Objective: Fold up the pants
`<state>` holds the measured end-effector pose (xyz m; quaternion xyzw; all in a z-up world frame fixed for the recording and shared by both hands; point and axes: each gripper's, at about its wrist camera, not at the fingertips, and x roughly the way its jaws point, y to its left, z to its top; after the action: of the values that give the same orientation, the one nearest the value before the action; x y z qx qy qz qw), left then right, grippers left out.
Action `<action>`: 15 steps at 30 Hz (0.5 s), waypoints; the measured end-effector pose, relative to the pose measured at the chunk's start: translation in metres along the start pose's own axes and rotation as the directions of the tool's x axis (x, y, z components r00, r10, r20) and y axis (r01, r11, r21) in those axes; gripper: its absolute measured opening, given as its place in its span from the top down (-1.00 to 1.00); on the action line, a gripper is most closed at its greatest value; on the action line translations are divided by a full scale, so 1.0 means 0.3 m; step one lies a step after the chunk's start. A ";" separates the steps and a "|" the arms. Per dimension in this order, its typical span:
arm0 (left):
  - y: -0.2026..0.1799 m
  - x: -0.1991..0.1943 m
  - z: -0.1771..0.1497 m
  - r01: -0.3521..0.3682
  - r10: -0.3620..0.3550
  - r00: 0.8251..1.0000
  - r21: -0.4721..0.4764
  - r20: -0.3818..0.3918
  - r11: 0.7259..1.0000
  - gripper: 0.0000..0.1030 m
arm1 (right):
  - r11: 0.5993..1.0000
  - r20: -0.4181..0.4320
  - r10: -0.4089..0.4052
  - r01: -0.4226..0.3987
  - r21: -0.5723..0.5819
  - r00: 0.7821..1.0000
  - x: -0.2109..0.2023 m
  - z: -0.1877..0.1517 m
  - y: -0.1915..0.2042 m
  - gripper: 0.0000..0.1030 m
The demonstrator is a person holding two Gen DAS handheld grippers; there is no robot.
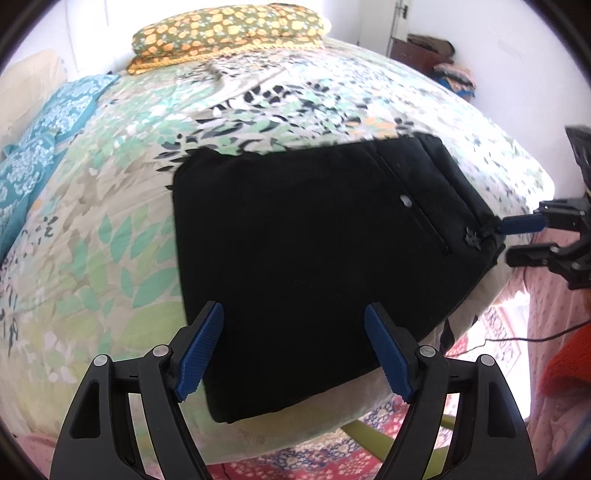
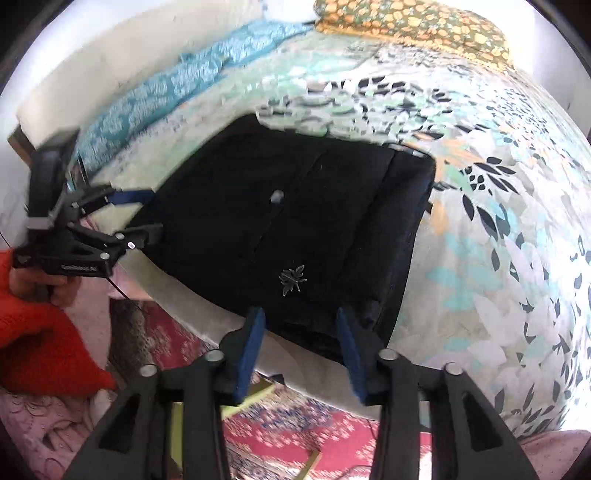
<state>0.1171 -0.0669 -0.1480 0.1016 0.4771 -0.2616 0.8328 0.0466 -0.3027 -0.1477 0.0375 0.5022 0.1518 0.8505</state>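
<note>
Bedroom, bright, with a bed under a leaf-print cover filling both views. Black pants lying near the bed's front edge, already doubled into a compact rectangle; pocket slit, small white button and a grey embroidered motif facing up. Layered edges visible along 1 side in the right wrist view, so likely more than 1 fold made.

Left tongs spread wide, hovering over the near end of the bundle, nothing between the blue pads. Right tongs also parted, poised at the bundle's edge beside the motif; whether any cloth sits between the pads, hard to tell, but no pinch evident. Same right tongs seen from the left wrist view at the far right corner, just at the fabric's edge.

Step in hand, by judgement: late in the folding, either releasing a finished fold or lining up for 1 last one. Next move calls for closing on an edge at both corners together, lifting evenly and laying it flat, or else smoothing and letting go.

Further out: orange-flowered pillow at the head, teal patterned cloth along the side, red rug on the floor below.
</note>
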 end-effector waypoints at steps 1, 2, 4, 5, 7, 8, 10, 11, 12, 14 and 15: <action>0.027 -0.011 0.003 0.003 -0.003 1.000 -0.031 0.013 0.999 -0.58 | 1.000 0.040 -0.012 0.012 0.011 0.999 -0.023 0.003 -0.008 -0.55; 0.056 -0.019 0.007 0.005 -0.004 1.000 -0.064 0.022 0.998 -0.60 | 1.000 0.068 -0.022 0.020 0.022 0.997 -0.038 0.007 -0.018 -0.60; 0.132 -0.022 0.016 0.009 -0.004 0.999 -0.150 0.033 0.989 -0.67 | 0.998 0.080 -0.023 0.019 0.052 0.997 -0.036 0.025 -0.058 -0.61; 0.175 -0.017 0.020 0.014 -0.008 1.000 -0.199 0.031 0.980 -0.67 | 0.998 0.076 -0.013 0.008 0.070 0.997 -0.025 0.036 -0.083 -0.61; 0.271 0.007 0.024 0.055 -0.049 0.998 -0.311 0.025 0.949 -0.67 | 0.993 0.064 0.032 -0.040 0.114 0.997 0.011 0.053 -0.143 -0.61; 0.311 0.027 0.023 0.082 -0.081 0.997 -0.359 0.018 0.930 -0.67 | 0.986 0.037 0.069 -0.074 0.148 0.997 0.044 0.061 -0.182 -0.61; 0.387 0.084 0.017 0.141 -0.163 0.986 -0.453 -0.010 0.880 -0.67 | 0.962 -0.010 0.146 -0.140 0.235 0.989 0.111 0.078 -0.263 -0.61; 0.410 0.113 0.011 0.167 -0.205 0.978 -0.483 -0.027 0.860 -0.67 | 0.941 -0.027 0.201 -0.185 0.283 0.979 0.145 0.085 -0.301 -0.61; 0.422 0.144 0.008 0.198 -0.255 0.966 -0.506 -0.046 0.839 -0.67 | 0.917 -0.035 0.242 -0.217 0.333 0.970 0.177 0.084 -0.335 -0.61; 0.427 0.191 0.003 0.266 -0.342 0.938 -0.532 -0.049 0.804 -0.67 | 0.876 -0.037 0.301 -0.261 0.406 0.953 0.226 0.083 -0.386 -0.61; 0.417 0.216 0.004 0.302 -0.386 0.921 -0.537 -0.047 0.787 -0.67 | 0.857 -0.035 0.335 -0.289 0.427 0.942 0.250 0.079 -0.399 -0.61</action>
<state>0.2111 0.0162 -0.2125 -0.1961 0.6032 -0.2617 0.7275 0.1274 -0.3922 -0.2252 0.2901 0.5550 0.1790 0.7588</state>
